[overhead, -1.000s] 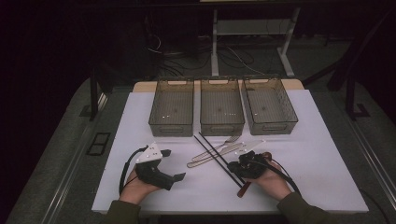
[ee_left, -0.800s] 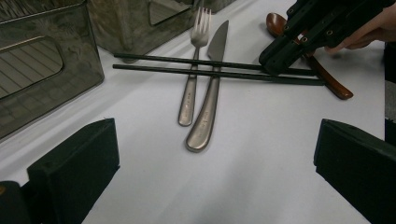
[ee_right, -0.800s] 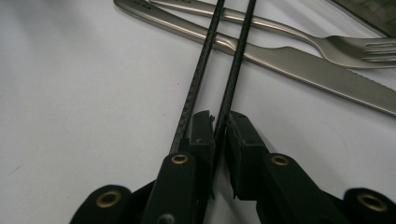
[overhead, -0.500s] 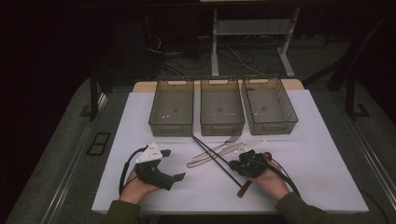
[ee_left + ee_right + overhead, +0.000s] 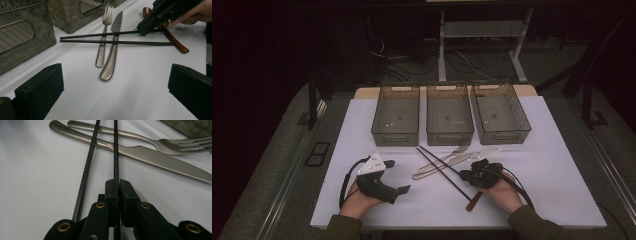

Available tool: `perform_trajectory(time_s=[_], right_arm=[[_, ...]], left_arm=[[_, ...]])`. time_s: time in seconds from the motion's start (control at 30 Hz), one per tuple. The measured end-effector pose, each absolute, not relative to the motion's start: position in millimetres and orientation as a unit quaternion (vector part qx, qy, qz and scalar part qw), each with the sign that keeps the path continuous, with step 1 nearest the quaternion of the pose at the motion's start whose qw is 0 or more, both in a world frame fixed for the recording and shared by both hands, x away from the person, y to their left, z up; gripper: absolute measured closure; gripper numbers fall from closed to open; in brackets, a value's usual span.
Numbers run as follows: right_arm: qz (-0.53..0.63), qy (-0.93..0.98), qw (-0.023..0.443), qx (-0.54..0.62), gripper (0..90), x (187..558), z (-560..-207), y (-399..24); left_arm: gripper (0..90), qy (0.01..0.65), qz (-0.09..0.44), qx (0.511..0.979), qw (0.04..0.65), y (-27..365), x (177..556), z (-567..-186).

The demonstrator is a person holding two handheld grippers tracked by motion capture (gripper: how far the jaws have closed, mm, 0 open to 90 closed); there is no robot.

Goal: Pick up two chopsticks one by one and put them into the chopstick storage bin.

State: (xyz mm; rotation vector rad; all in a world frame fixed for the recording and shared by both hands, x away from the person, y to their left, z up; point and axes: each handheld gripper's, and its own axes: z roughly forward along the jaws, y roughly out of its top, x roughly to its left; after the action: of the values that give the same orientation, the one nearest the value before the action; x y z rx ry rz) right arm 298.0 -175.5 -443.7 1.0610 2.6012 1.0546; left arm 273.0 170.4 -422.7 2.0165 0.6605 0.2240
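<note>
fork (image 5: 105, 30), knife (image 5: 113, 47), three bins (image 5: 449, 112), wooden spoon (image 5: 175, 41)

Lab recording bench, dimly lit.
White table top (image 5: 552, 165) with three identical clear bins (image 5: 450, 114) in a row; bare metal stand legs (image 5: 517, 55) and loose cables (image 5: 412, 62) on grey carpet (image 5: 277, 165) behind; dark surroundings.

My high view is dim. The room at twelve o'clock is almost black, and the white table (image 5: 557, 165) is the brightest part. It looks a bit grainy and soft. My left gripper view is brighter, and the knife (image 5: 113, 47) shines a little. Shadows are soft and faint. In my right gripper view the fork (image 5: 160, 143) looks sharp, but the black parts at six o'clock are blurry.
</note>
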Motion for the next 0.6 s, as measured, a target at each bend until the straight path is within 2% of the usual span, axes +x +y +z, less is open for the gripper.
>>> perform_trajectory(time_s=[0.6], right_arm=[[0.390, 0.849, 0.063, 0.351, 84.6, 296.4, -425.7, -196.1]], left_arm=[[0.0, 0.268, 0.093, 0.829, 0.482, 168.7, 273.9, -424.2]])
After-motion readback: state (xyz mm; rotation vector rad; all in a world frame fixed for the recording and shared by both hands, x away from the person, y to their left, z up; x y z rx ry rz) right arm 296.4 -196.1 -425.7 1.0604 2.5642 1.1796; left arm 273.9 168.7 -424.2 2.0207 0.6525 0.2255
